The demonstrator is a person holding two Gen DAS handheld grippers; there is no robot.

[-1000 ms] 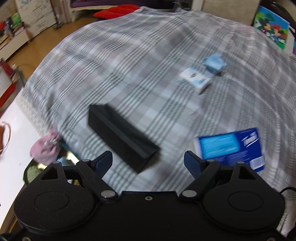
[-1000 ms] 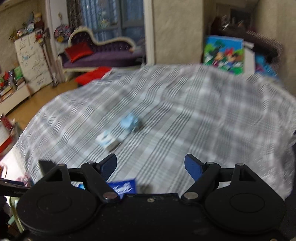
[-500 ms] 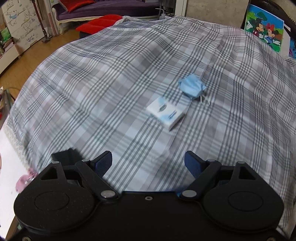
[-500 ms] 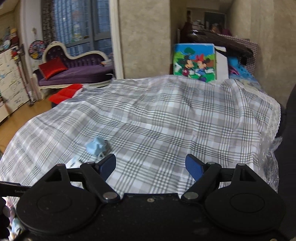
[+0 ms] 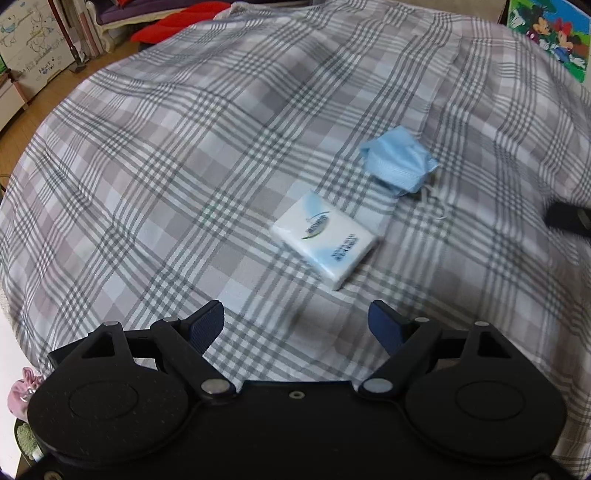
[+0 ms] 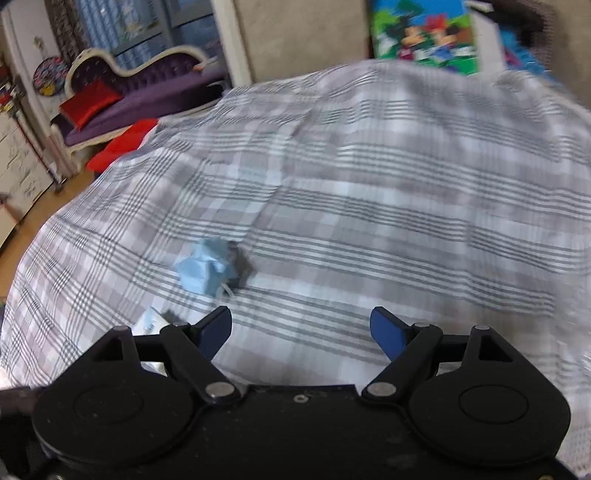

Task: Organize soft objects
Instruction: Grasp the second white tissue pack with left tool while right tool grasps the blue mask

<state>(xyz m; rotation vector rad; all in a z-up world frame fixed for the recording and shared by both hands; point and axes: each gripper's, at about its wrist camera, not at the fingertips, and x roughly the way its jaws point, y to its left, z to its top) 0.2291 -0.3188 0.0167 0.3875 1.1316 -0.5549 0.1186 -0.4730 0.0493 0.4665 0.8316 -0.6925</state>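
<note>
A white tissue pack (image 5: pixel 325 238) with blue print lies on the grey plaid bedspread (image 5: pixel 166 177). A crumpled light blue face mask (image 5: pixel 399 164) rests just beyond it, to the right. My left gripper (image 5: pixel 295 323) hovers open over the cloth, a little short of the pack, with nothing between its fingers. In the right wrist view the mask (image 6: pixel 205 271) lies ahead and left of my right gripper (image 6: pixel 301 326), which is open and empty. A corner of the tissue pack (image 6: pixel 149 323) peeks out behind its left finger.
A dark tip (image 5: pixel 569 219) enters at the right edge of the left wrist view. A pink cloth bundle (image 5: pixel 20 391) sits low at the left beside the bed. Beyond the bed stand a purple sofa (image 6: pixel 140 96), red cushions (image 6: pixel 123 142) and a cartoon picture box (image 6: pixel 424 31).
Both grippers have travelled over the bed towards the tissue pack and mask, which now look larger. The black box and blue packet have dropped out of the left wrist view. The right view has tilted downward.
</note>
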